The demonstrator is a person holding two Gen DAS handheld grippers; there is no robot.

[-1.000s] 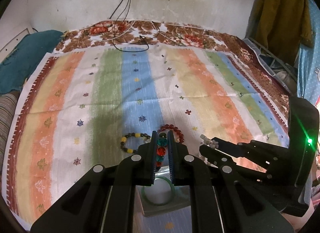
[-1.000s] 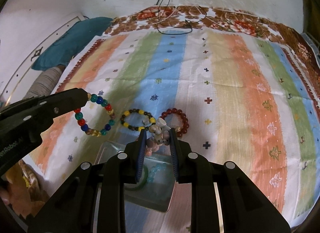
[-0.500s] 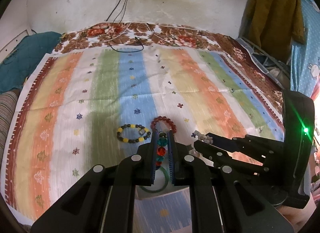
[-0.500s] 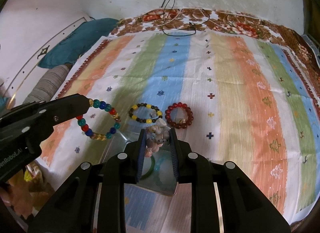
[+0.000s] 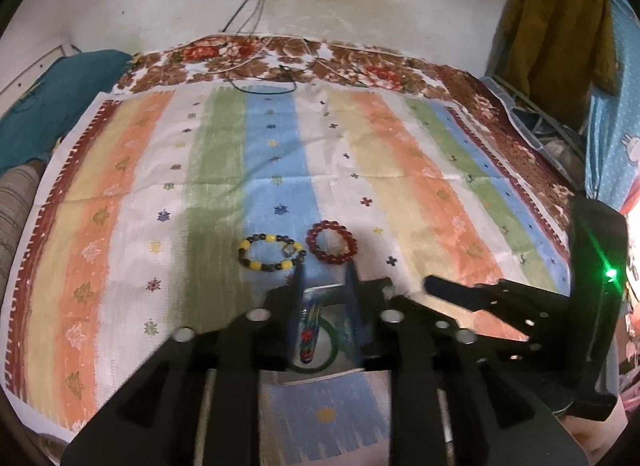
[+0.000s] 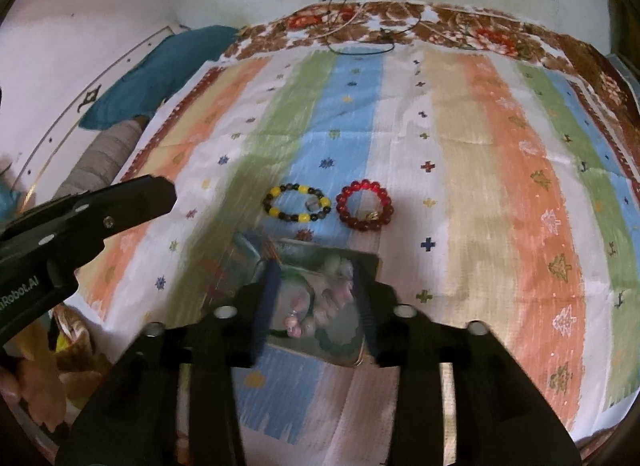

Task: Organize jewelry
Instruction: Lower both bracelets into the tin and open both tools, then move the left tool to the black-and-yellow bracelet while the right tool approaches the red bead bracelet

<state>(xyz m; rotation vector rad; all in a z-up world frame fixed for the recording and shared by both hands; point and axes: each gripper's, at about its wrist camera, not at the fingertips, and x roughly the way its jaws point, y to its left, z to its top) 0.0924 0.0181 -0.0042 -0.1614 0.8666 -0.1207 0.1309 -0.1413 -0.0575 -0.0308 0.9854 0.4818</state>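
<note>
Striped cloth point(image 5: 200, 201) spread on bed, white wall behind. Small clear tray point(image 6: 360, 262) near front edge of cloth. Left gripper point(image 5: 324, 286) open over tray, colourful bead bracelet point(image 5: 308, 330) blurry between fingers, dropping in (looks let go). Right gripper point(image 6: 316, 290) open too, pale pink bracelet point(image 6: 320, 302) down in tray. Yellow-black bracelet point(image 5: 270, 252) and red bracelet point(image 5: 331, 242) side by side on cloth, just past tray. Drop step nearly done. Next: reach forward, pinch one bead ring each.
</note>
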